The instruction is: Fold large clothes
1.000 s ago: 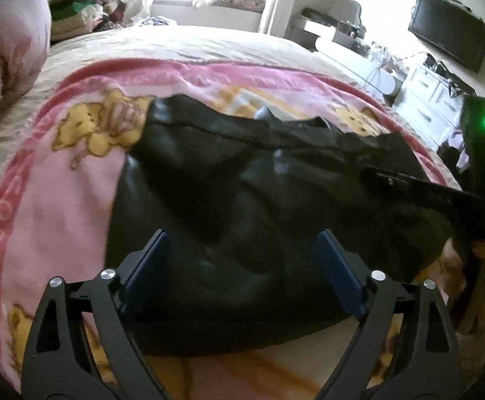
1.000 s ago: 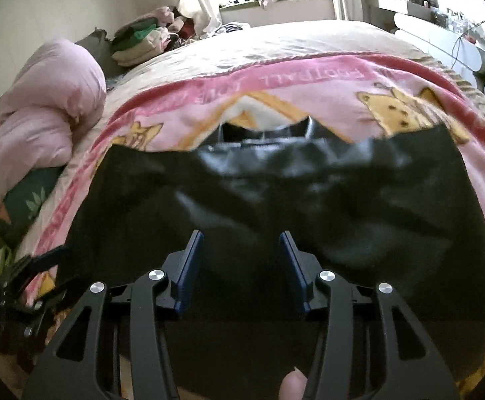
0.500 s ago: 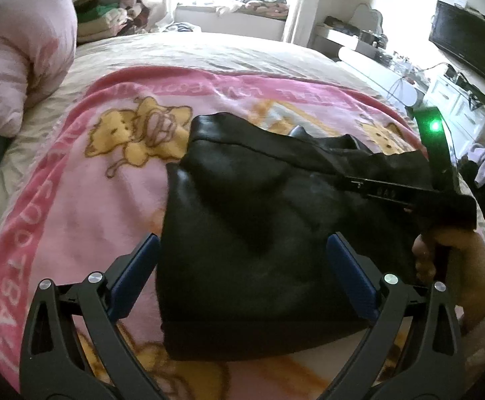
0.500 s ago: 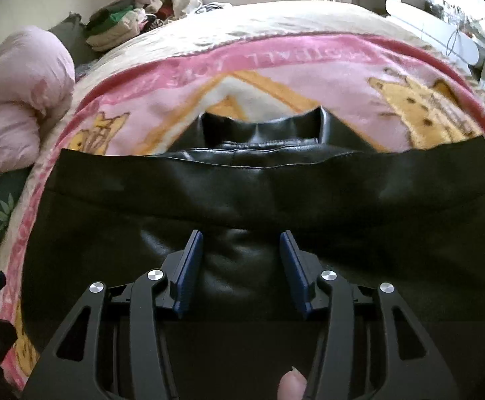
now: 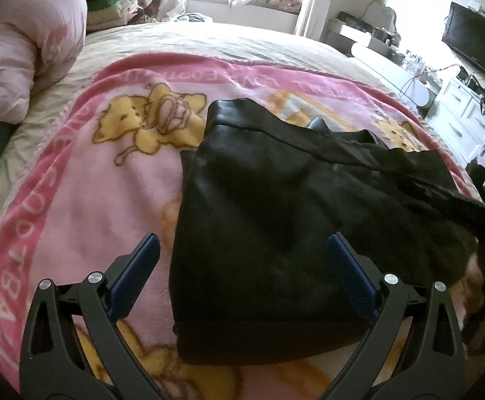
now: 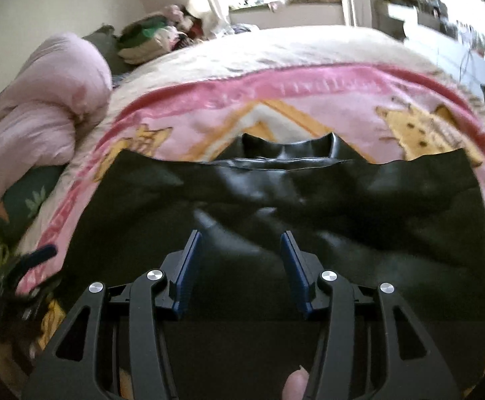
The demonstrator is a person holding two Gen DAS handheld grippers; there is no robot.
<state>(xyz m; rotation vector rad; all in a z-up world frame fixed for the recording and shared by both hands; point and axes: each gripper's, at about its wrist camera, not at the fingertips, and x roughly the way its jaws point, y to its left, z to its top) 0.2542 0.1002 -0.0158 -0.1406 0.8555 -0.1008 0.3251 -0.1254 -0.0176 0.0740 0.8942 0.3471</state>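
Black leather-look garment (image 5: 296,233) lies on the pink cartoon blanket (image 5: 85,200) spread over the bed (image 5: 209,43), already doubled over at least once — a stitched hem edge runs across its far side, a collar-like flap pokes out beyond that.

Key relation: in the left wrist view the garment's near-left corner sits just ahead of the left gripper (image 5: 242,260), and its left edge runs away from the camera almost along the gripper's pointing line. The left finger hangs over bare blanket, the right finger over the black cloth, so the edge falls between them.

Left gripper: jaws spread wide, have just been opening further, nothing pinched — pads clear of the fabric.

Right gripper (image 6: 239,253): jaws about half apart, over the middle of the garment. No cloth visibly caught between the pads, looks like hovering rather than gripping. A fingertip (image 6: 296,383) shows at the bottom edge.

From the right wrist view the garment's long axis runs side to side across the frame, filling most of the width.

Judgement: left hand is nearer a free corner, so likely the one to take the next fold. The right gripper would need to shift to an edge first.
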